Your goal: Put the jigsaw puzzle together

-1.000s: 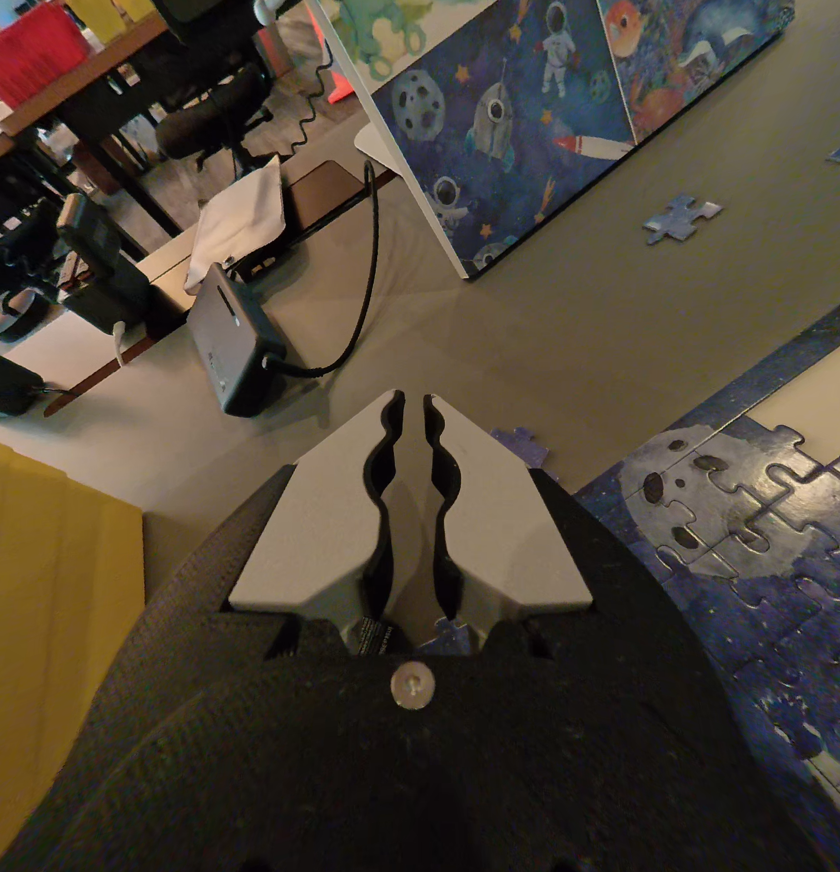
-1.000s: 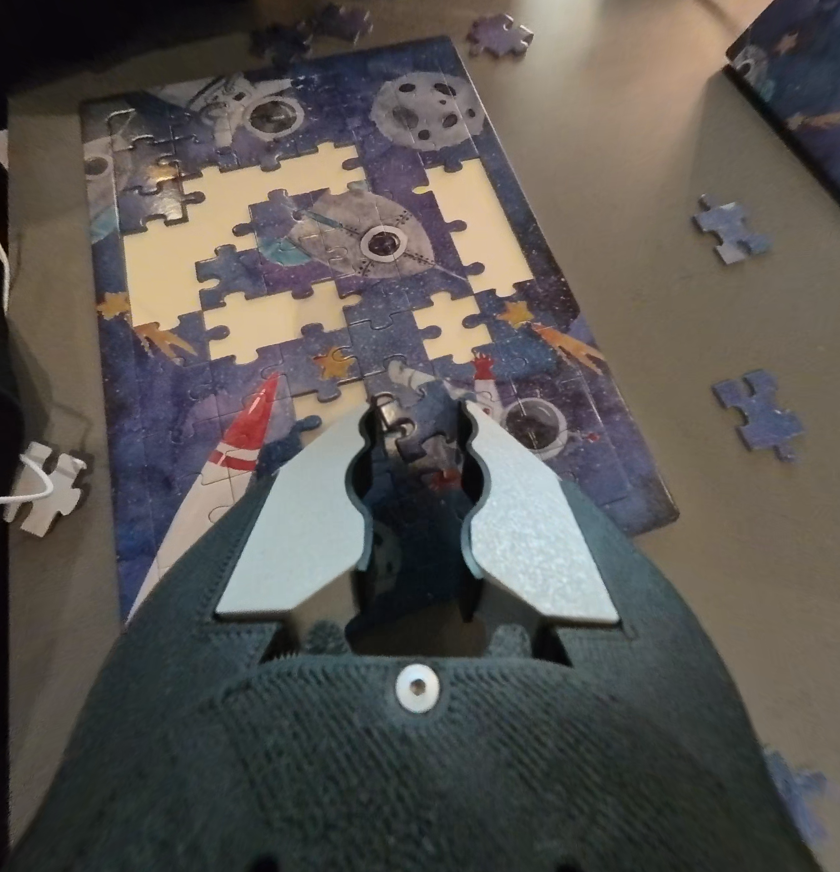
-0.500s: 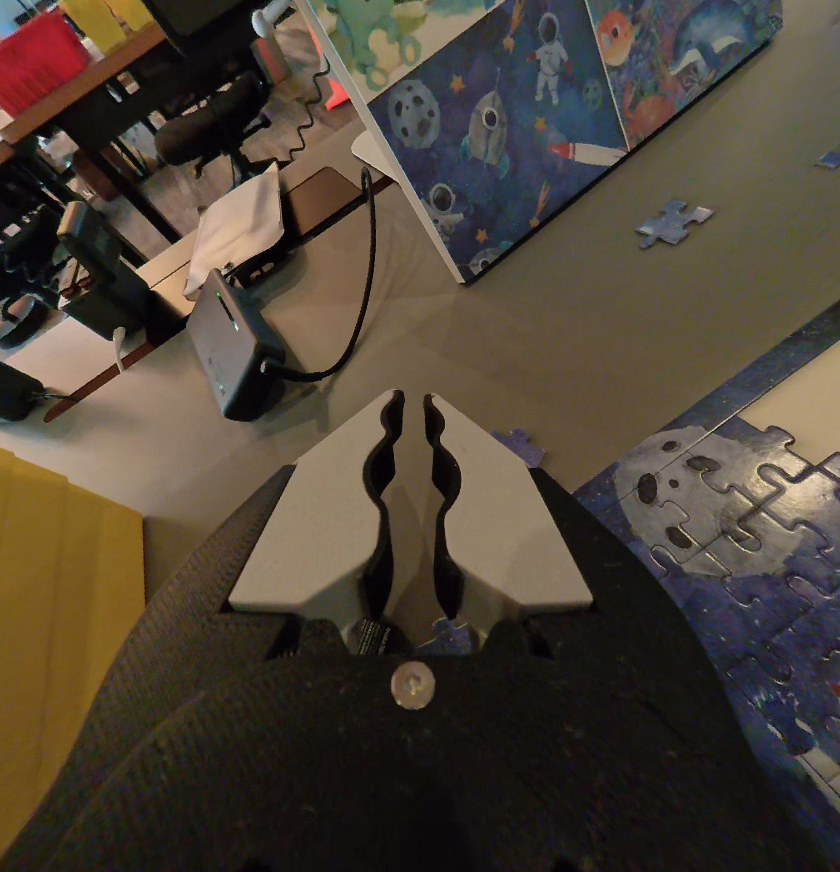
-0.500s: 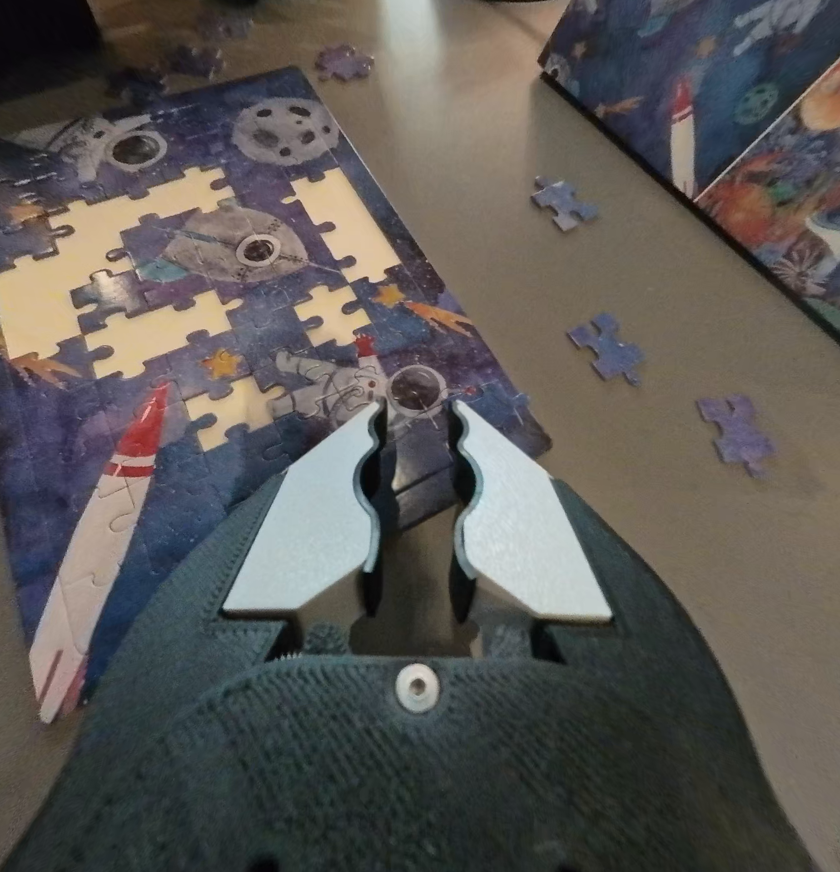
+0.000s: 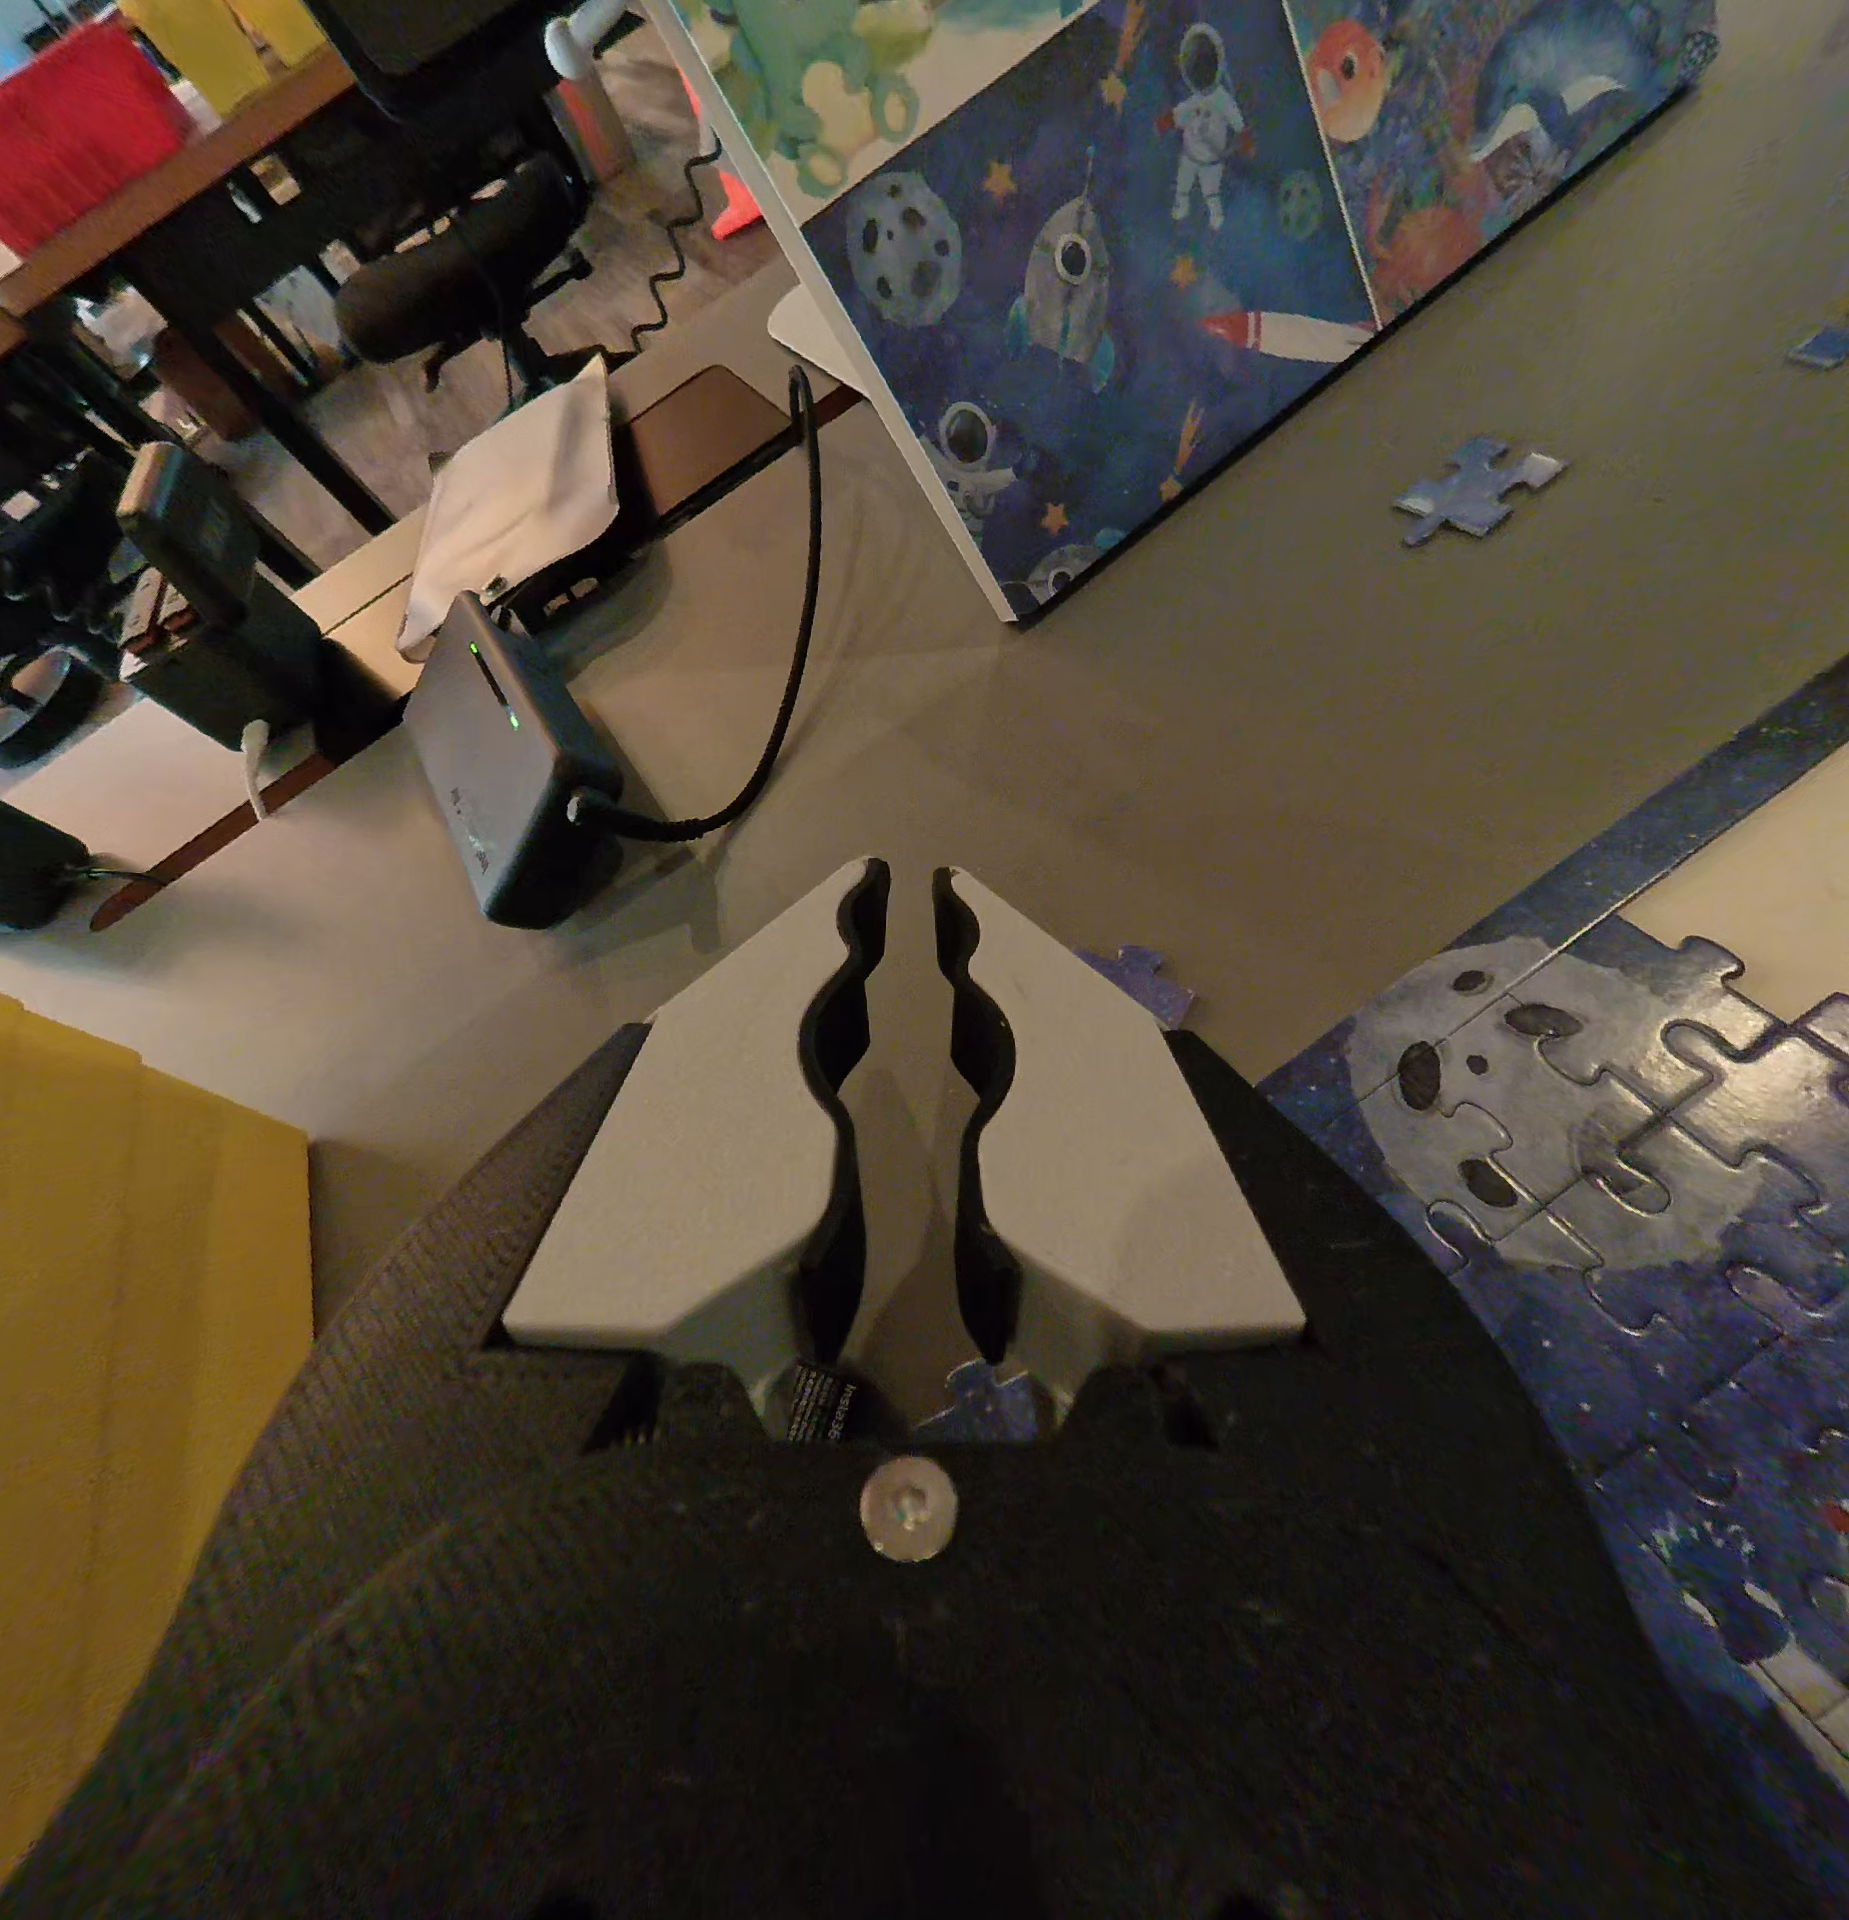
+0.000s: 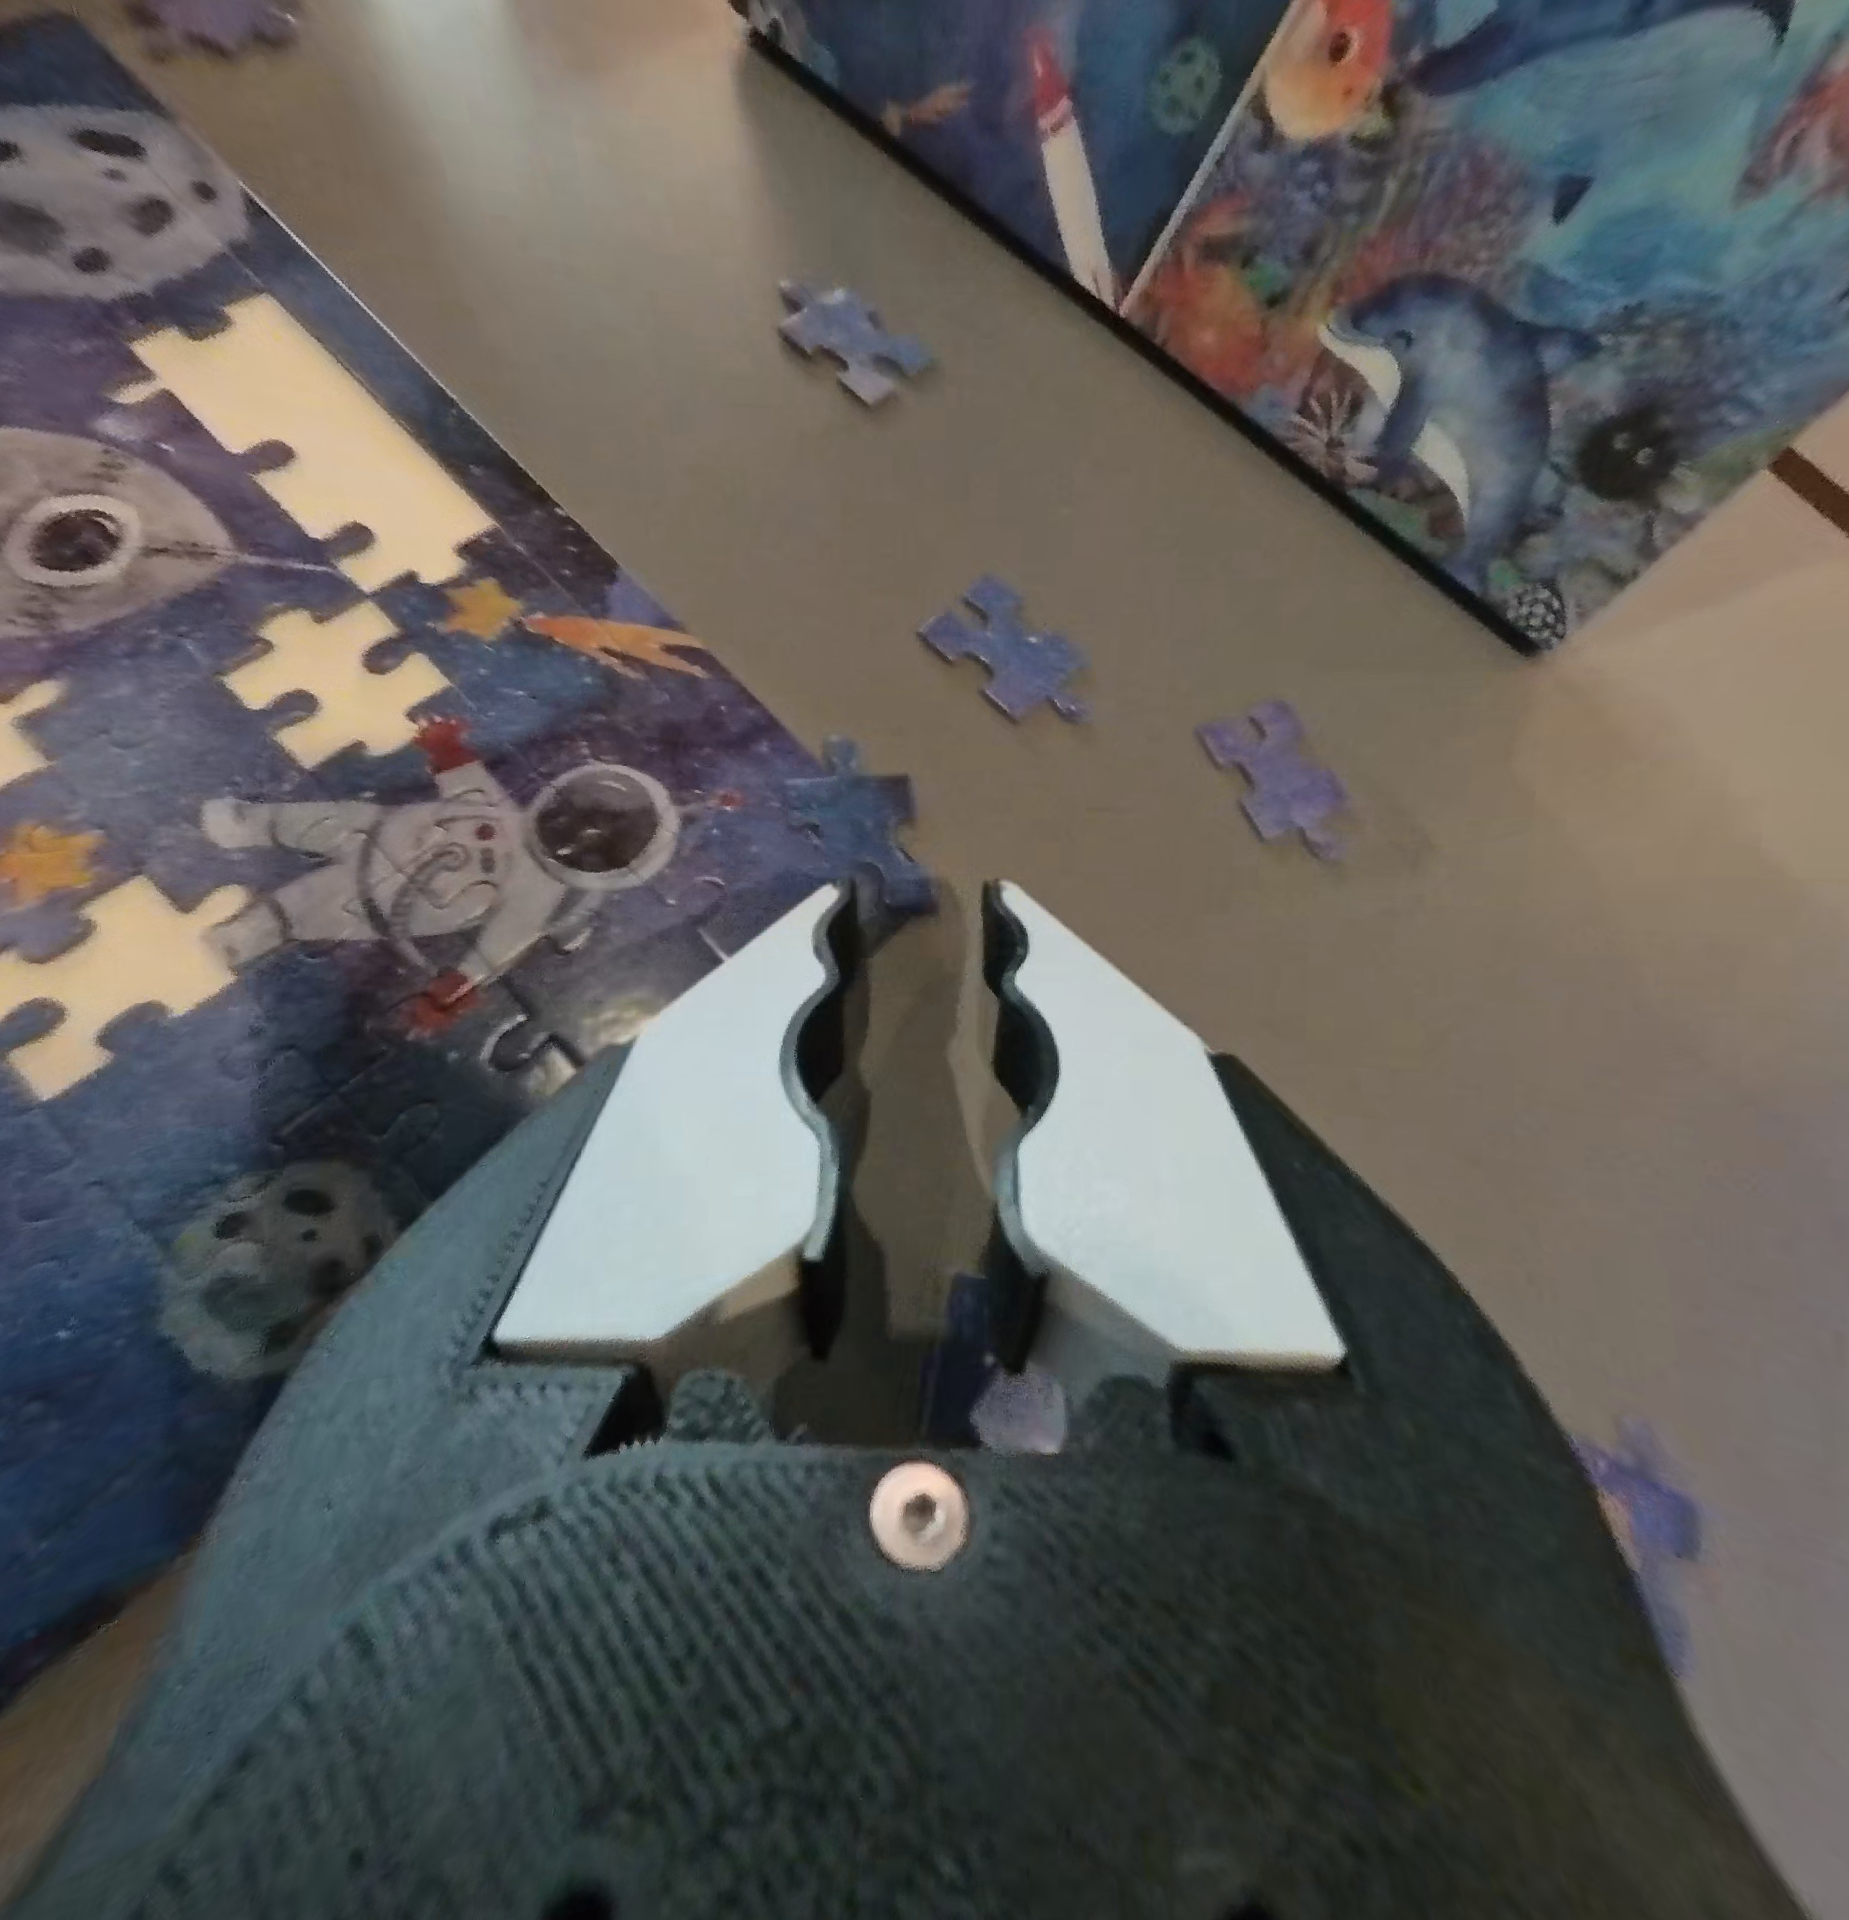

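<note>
The space jigsaw puzzle (image 6: 307, 790) lies flat on the grey table with several cream gaps in it; its moon corner shows in the left wrist view (image 5: 1626, 1143). A dark blue loose piece (image 6: 863, 821) lies at the puzzle's near right corner, just ahead of my right gripper (image 6: 920, 899), which is open and empty. More loose pieces (image 6: 1008, 649) (image 6: 1278, 779) (image 6: 858, 343) lie to the right. My left gripper (image 5: 912, 868) is shut but for a thin slit, holds nothing, and hovers beside the puzzle's corner, with a loose piece (image 5: 1143, 982) by its right finger.
The puzzle box (image 5: 1107, 260) stands at the back, also in the right wrist view (image 6: 1471, 260). A black power bank (image 5: 515, 769) with a cable lies left of it. A yellow object (image 5: 120, 1247) is at the near left. Another loose piece (image 5: 1476, 488) lies near the box. My hands' fingertips stand some 30 cm from each other. The right gripper is farther from the yellow object (image 5: 120, 1247), some 50 cm, than the left, some 20 cm.
My right gripper has swung right, from over the puzzle's middle to its right corner near the loose pieces, and its jaws have narrowed. The left gripper has barely moved.
</note>
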The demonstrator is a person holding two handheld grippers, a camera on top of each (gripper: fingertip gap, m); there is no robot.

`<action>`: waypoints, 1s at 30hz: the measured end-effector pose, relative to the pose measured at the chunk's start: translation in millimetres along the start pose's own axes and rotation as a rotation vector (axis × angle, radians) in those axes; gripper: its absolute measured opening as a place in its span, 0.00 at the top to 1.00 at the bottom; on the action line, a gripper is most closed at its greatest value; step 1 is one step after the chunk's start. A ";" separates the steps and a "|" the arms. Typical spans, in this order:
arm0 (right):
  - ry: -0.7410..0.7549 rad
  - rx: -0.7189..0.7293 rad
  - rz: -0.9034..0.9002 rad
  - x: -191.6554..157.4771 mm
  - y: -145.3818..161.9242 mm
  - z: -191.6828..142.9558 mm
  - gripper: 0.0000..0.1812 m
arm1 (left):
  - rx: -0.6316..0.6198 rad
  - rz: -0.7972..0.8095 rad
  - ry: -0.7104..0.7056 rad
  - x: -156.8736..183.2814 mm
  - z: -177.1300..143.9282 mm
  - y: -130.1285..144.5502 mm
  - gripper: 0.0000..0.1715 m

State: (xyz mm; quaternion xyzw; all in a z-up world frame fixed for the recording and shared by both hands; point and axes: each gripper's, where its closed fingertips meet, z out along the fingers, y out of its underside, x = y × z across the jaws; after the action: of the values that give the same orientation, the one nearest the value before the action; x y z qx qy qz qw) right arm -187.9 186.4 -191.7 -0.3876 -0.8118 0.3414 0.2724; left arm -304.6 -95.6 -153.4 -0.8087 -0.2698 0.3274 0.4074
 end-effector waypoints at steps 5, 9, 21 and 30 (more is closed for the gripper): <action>-0.036 0.043 -0.087 -19.9 -11.3 3.9 0.86 | -0.002 -0.001 0.002 0.4 0.5 0.4 0.96; 0.053 0.021 -0.161 -14.0 -9.3 10.8 0.86 | -0.004 0.000 0.003 0.8 1.0 0.8 0.96; 0.248 -0.017 -0.099 26.7 -0.3 4.5 0.87 | -0.013 0.000 0.006 1.7 2.5 2.7 0.96; 0.255 -0.030 -0.122 23.4 -3.5 12.9 0.85 | -0.023 -0.004 0.008 1.5 4.3 5.8 0.96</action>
State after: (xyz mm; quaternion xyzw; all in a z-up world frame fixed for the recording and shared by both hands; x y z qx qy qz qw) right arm -211.5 199.4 -192.9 -0.3817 -0.7977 0.2601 0.3876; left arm -305.9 -95.6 -160.7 -0.8142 -0.2736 0.3203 0.3996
